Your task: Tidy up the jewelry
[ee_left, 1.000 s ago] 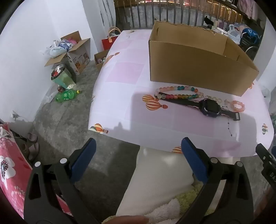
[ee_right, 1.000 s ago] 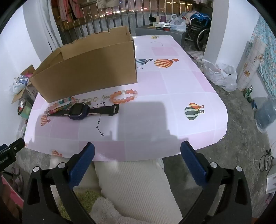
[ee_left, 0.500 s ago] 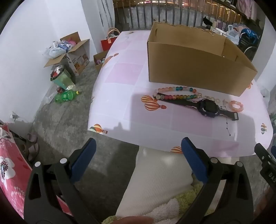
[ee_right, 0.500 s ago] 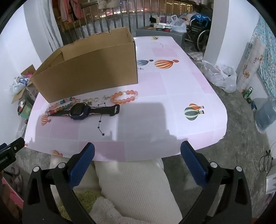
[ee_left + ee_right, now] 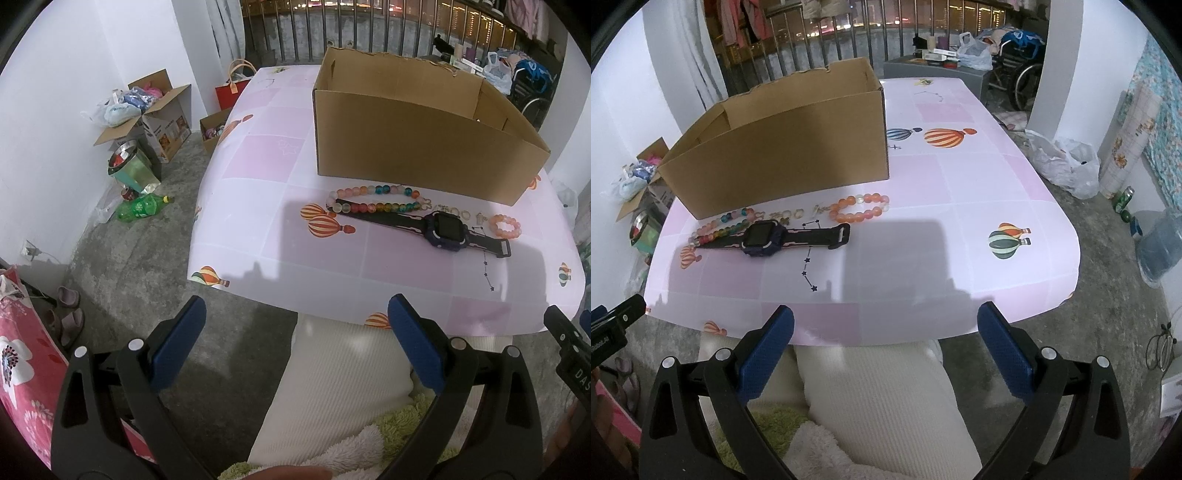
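Observation:
An open cardboard box [image 5: 417, 133] [image 5: 783, 155] stands on the pink table [image 5: 266, 221] [image 5: 960, 229]. In front of it lie a long multicoloured bead string [image 5: 373, 199] [image 5: 720, 229], a dark smartwatch [image 5: 445, 227] [image 5: 764, 240], a small orange bead bracelet [image 5: 505, 225] [image 5: 858, 208] and a few small metal rings [image 5: 452, 211] [image 5: 785, 215]. My left gripper [image 5: 295, 321] and right gripper [image 5: 886, 325] are both open and empty, held below the table's near edge, apart from the jewelry.
The person's white-clad legs [image 5: 879, 398] are under the grippers. Left of the table are open boxes [image 5: 155, 107], a bin [image 5: 129, 166] and a green bottle [image 5: 142, 207]. Right of it are white bags [image 5: 1067, 166] and a water jug [image 5: 1160, 247]. A railing runs behind.
Both views have shifted slightly; the table and the jewelry sit a little closer and higher in frame. The jewelry has not moved and both grippers stay open.

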{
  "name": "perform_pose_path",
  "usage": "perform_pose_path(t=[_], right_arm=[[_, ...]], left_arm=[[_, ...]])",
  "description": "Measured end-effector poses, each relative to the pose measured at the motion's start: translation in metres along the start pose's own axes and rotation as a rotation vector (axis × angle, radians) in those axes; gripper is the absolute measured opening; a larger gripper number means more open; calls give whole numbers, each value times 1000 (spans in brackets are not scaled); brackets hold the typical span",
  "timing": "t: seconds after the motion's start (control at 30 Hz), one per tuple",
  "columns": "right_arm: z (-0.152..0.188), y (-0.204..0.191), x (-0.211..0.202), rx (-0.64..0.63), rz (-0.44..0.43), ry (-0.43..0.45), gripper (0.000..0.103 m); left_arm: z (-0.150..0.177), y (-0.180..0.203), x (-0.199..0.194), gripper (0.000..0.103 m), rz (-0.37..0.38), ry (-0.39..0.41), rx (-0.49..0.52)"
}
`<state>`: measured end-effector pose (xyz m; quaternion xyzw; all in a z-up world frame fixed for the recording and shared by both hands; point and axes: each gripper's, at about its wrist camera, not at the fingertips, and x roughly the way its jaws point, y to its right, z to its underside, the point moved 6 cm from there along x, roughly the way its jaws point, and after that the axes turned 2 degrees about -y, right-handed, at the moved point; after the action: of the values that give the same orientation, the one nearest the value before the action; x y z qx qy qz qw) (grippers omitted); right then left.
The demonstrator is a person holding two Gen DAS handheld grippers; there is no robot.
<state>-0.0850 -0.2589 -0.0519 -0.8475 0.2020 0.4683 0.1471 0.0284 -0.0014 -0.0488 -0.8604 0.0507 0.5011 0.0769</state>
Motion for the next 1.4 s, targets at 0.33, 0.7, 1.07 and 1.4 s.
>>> perform_pose_path(t=[0.33, 0.7, 1.07, 1.4], right_arm=[[0, 0, 0, 1, 2, 1, 97], [-1, -1, 1, 0, -2, -2, 97], [-1, -2, 0, 0, -4, 5, 97], [-1, -2, -1, -1, -2, 12, 97]], left_arm=[[-1, 0, 0, 96, -2, 1, 1], [-2, 1, 0, 96, -2, -1, 3], [-3, 1, 0, 96, -6, 5, 2], [-4, 2, -2, 96, -9, 14, 5]])
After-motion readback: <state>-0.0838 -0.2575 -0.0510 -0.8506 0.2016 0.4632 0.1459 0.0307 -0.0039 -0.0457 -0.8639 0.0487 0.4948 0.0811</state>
